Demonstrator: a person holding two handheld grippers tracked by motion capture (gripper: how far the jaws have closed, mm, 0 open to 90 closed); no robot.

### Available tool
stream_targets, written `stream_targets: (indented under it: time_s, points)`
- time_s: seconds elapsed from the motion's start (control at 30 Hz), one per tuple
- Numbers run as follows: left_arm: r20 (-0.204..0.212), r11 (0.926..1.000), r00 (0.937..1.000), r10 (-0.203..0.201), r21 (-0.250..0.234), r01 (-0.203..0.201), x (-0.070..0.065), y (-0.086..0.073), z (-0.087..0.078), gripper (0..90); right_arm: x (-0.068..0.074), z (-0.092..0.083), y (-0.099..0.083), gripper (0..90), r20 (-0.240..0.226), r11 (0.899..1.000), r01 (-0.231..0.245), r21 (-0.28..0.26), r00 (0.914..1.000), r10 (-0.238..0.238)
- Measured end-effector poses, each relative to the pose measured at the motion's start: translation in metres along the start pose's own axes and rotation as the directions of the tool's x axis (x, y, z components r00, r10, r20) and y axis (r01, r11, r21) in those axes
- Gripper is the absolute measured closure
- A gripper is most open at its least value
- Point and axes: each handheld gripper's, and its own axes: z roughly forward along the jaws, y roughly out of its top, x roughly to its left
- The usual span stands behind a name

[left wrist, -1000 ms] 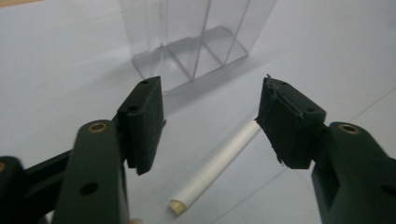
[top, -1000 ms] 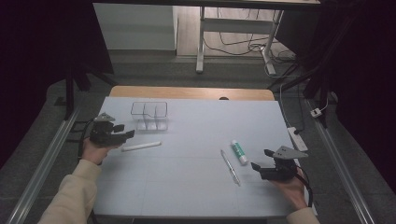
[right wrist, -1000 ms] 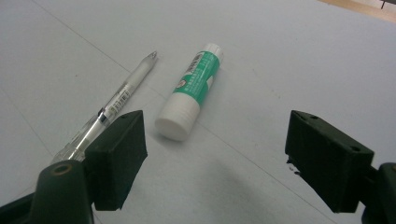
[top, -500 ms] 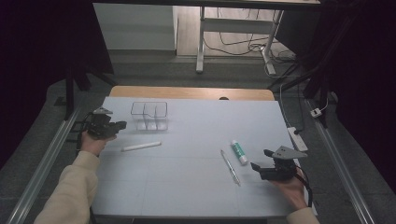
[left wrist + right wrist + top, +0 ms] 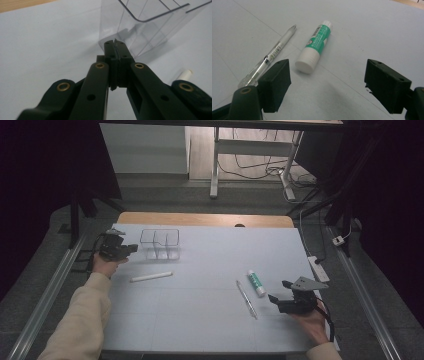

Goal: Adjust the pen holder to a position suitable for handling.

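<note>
Fingers (image 5: 274,82) of my right gripper (image 5: 327,86) stand spread wide with nothing between them, low at the near right of the pale blue table (image 5: 210,270); just beyond them lie the green-and-white glue stick (image 5: 315,46) and, beside it, the clear plastic pen (image 5: 272,55). Farther off at the left, my left gripper (image 5: 115,46) has just clenched fully on nothing, its tips near the base of the clear plastic divided organizer box (image 5: 140,27). I see a white cylindrical stick (image 5: 151,277) lying nearer than that box.
</note>
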Motion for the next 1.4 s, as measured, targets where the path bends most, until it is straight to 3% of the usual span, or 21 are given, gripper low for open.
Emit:
stream_targets:
  time_s: [0.47, 1.4]
  points:
    - [0.013, 0.9997, 0.9997, -0.019, 0.015, 0.018, 0.007, 0.007, 0.028, 89.4, 0.001, 0.001, 0.0, 20.4, -0.002, 1.0, 0.0, -0.003, 1.0, 0.0]
    - [0.035, 0.9998, 0.9994, -0.002, 0.018, 0.001, 0.005, 0.01, 0.032, 89.4, 0.001, 0.002, -0.001, 20.4, 0.0, 1.0, 0.001, 0.0, 1.0, -0.001]
